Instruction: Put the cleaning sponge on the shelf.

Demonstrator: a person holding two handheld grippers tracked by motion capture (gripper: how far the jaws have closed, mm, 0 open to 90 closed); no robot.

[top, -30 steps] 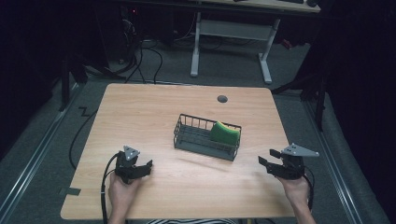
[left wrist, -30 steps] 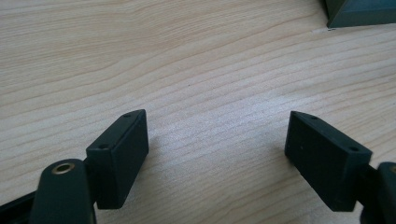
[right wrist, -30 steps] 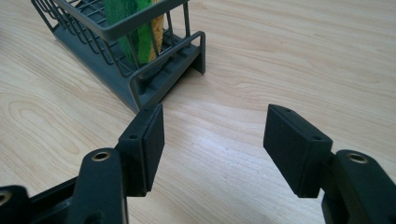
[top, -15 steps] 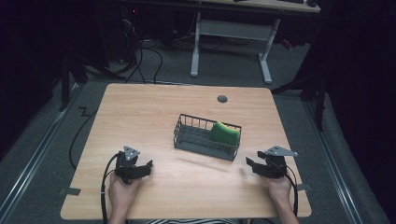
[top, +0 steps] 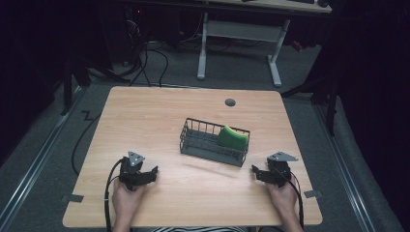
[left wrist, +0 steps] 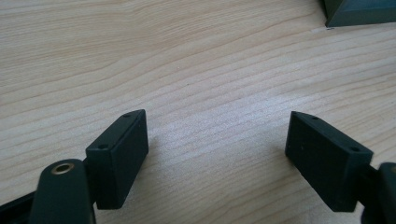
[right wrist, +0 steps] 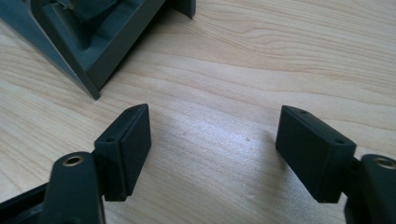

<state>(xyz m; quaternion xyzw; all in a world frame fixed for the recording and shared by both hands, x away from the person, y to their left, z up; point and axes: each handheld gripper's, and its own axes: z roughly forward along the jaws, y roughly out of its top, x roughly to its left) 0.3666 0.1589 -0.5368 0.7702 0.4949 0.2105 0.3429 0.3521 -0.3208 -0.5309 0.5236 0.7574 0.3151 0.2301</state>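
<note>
A dark wire basket (top: pixel 208 145) stands in the middle of the wooden table, with a green sponge (top: pixel 232 137) leaning in its right end. My left gripper (top: pixel 152 174) rests low near the front left, pointing right, open with bare wood between its fingertips (left wrist: pixel 122 149). My right gripper (top: pixel 255 172) sits low at the front right, pointing left toward the basket's right end. Its jaws have just been opening, and nothing is between them. In the right gripper view (right wrist: pixel 215 133) a basket corner (right wrist: pixel 107 46) lies just ahead at the upper left. In the left gripper view the basket's base (left wrist: pixel 359 11) shows far off.
A small dark round hole (top: pixel 230 102) marks the table's far side. Beyond the table stand a white-legged desk (top: pixel 241 38) and floor cables (top: pixel 145 63). The table's front edge (top: pixel 193 224) runs just behind both hands.
The right hand has come down and to the left, from past the table's right edge to low over the wood beside the basket. Its jaws stand wider. The left hand has kept still.
</note>
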